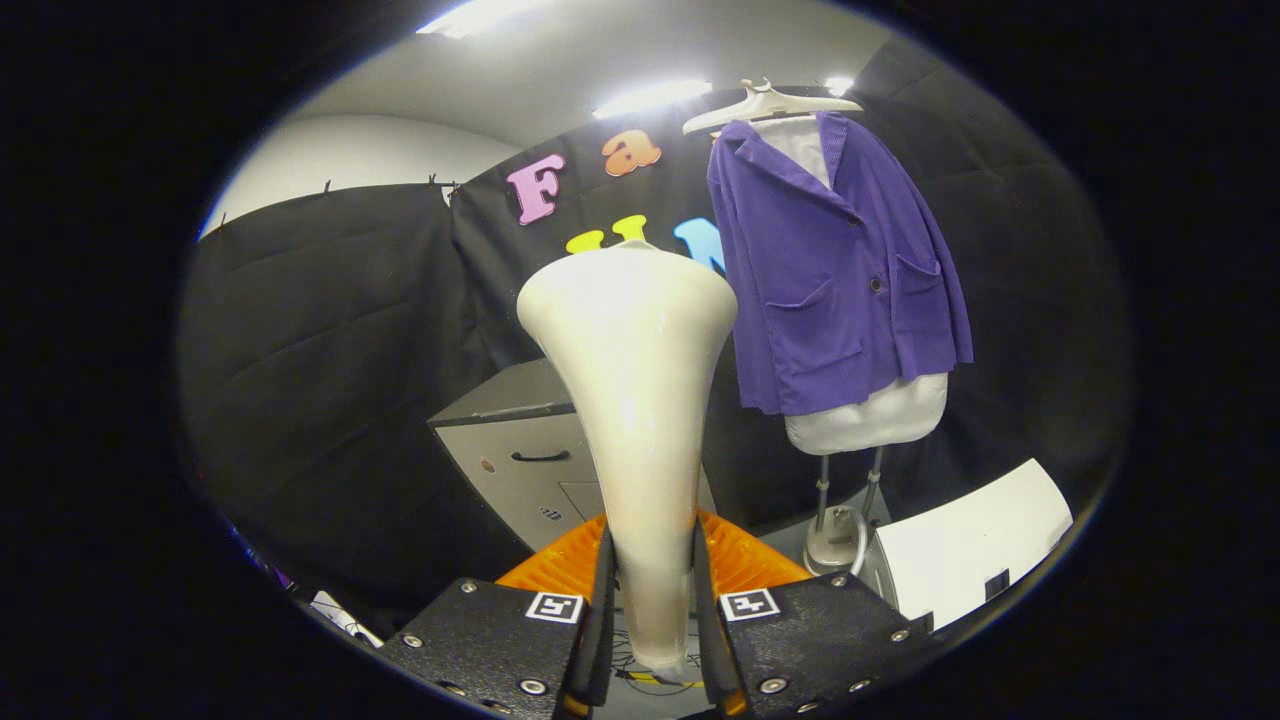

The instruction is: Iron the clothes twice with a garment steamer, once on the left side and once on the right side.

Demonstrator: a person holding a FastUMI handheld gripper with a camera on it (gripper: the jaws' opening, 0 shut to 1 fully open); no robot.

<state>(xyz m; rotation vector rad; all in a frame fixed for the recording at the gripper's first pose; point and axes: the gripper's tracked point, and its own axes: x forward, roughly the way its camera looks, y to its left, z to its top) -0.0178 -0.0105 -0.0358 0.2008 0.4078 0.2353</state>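
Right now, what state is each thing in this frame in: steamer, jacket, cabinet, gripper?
Cream plastic garment steamer head: upright, clamped by its handle between the fingers, not touching the jacket.
Gripper: shut on the steamer head.
Purple corduroy jacket: hanging on a white hanger, front closed, beyond the steamer head and apart from it.
Grey metal drawer cabinet: drawers closed.

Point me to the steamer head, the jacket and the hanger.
Steamer head (632, 330): gripper view, its wide top, handle held between the fingers.
Jacket (835, 290): gripper view, front panel.
Hanger (770, 103): gripper view, its middle.
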